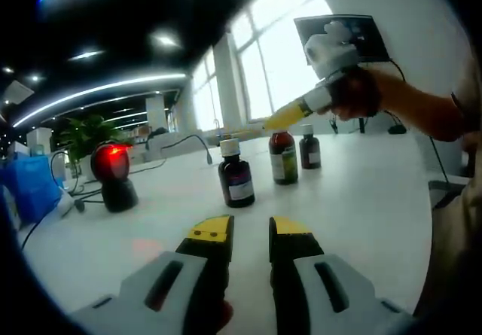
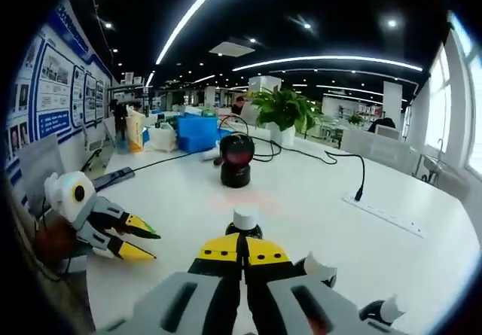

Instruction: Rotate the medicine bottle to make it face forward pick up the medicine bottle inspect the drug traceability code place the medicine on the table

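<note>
Three medicine bottles stand on the white table (image 1: 361,199): a dark one with a white cap (image 1: 236,174) nearest, a brown one with a red cap (image 1: 283,156) behind it, and a small dark one (image 1: 309,147) furthest. My left gripper (image 1: 251,229) hovers low over the table in front of them, open and empty. My right gripper (image 1: 288,114), held by a hand, hangs just above the red cap with its yellow tips together. In the right gripper view my right gripper (image 2: 245,251) is shut, and a white-capped bottle (image 2: 245,223) stands just beyond its tips. The left gripper (image 2: 135,241) is open at the left.
A black barcode scanner (image 1: 113,175) with a red light (image 2: 235,158) stands on the table past the bottles. Cables and a power strip (image 2: 384,213) lie nearby. A blue bag (image 1: 34,184), a potted plant (image 2: 285,109) and a person's arm (image 1: 422,109) are in view.
</note>
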The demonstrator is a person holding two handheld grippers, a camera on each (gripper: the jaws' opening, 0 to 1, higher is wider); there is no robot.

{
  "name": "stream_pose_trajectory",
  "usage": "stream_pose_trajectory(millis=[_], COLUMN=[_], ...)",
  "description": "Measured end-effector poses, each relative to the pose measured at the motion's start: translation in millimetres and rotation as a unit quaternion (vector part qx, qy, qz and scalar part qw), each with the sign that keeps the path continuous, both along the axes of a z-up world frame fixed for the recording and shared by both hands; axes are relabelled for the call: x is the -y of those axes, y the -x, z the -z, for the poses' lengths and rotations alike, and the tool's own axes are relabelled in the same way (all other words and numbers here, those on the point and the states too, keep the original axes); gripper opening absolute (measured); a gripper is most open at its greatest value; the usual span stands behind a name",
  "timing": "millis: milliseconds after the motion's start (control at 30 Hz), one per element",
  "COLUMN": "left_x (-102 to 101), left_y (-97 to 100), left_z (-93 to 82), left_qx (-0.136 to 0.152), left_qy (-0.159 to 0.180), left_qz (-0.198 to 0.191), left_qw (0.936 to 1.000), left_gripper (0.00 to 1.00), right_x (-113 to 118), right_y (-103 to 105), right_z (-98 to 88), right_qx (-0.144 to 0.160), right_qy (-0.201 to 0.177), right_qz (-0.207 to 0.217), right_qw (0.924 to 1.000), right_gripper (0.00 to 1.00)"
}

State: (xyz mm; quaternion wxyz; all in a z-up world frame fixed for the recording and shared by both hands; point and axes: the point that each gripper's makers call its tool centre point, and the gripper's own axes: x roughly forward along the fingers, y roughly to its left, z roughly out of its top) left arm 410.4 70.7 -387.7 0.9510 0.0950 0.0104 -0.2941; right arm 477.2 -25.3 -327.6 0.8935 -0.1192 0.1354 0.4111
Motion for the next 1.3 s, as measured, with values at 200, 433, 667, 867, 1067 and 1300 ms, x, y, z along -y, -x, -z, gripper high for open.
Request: stream_pose_trajectory(millis=[200,433,667,867,1067,1300], left_x=[0,0,0,0,0,0], left_y=[0.0,0.0,0.1,-0.5,-0.5,0.0], left_z=[0.2,0.5,-0.2,0.1,-0.1,-0.7], left_qx=[0.0,0.0,0.0,0.001,0.002,0.004], left_qy=[0.0,-0.002,0.001,0.0,-0.002,-0.002], left_qz=[-0.001,-0.002,-0.003,-0.004,-0.005,-0.004], left_qw=[1.0,1.0,1.0,1.0,1.0,1.0], left_gripper=[0.11,0.11,0.11,0.11,0.11,0.11], right_x=[14,32,54,79,94,108], right_y=[15,29,41,47,54,60], right_z=[3.0,11.0,22.2,42.0,57.0,69.8], right_qx=[0.014,0.012,0.007,0.004,-0.001,-0.011], right_qy=[0.0,-0.021,-0.048,-0.045,-0.045,-0.059], right_qz=[0.004,0.015,0.029,0.047,0.058,0.075], right_qw=[0.9999,0.9996,0.9984,0.9978,0.9973,0.9954], right_gripper=[0.0,0.0,0.0,0.0,0.0,0.0])
